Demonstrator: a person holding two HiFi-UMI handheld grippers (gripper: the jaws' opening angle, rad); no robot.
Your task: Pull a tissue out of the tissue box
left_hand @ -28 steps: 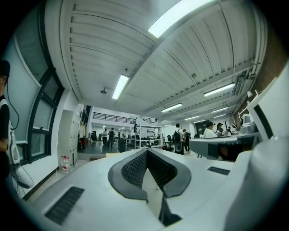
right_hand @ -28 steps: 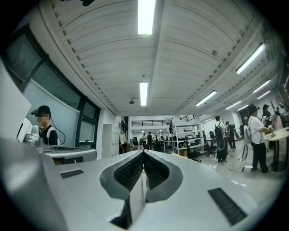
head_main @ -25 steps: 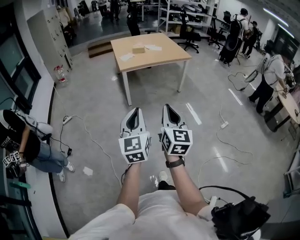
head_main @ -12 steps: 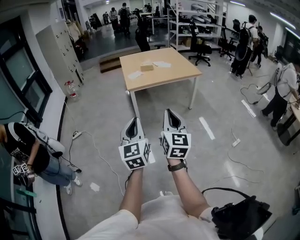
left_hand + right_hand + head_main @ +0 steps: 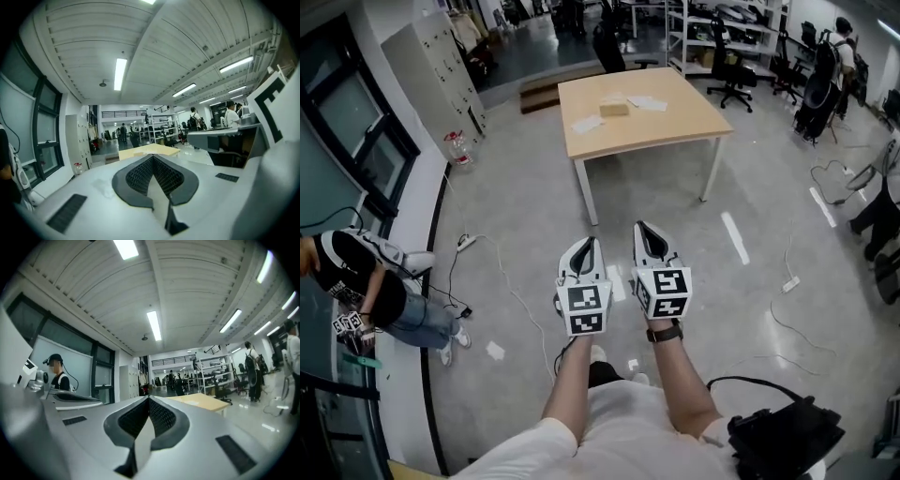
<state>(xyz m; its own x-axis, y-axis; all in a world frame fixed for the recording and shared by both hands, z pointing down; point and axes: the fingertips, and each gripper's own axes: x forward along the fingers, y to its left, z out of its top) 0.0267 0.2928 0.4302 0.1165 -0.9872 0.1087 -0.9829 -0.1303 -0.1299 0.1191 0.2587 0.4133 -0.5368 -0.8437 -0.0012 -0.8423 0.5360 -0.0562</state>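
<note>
- Head view: the wooden table (image 5: 675,127) stands at twelve o'clock, well apart from me, so nothing is done yet.
- My left gripper (image 5: 592,242) and right gripper (image 5: 640,228) have their jaws pressed together. Both are empty and aimed at twelve.
- The tissue box (image 5: 615,109) sits at eleven o'clock on the tabletop, untouched. I'd say the approach, the grab and the pull all remain.

Pale wood table (image 5: 675,127); tissue box (image 5: 614,109) looks tan; left claw (image 5: 589,241) and right claw (image 5: 643,227) white, cubes black-patterned.
</note>
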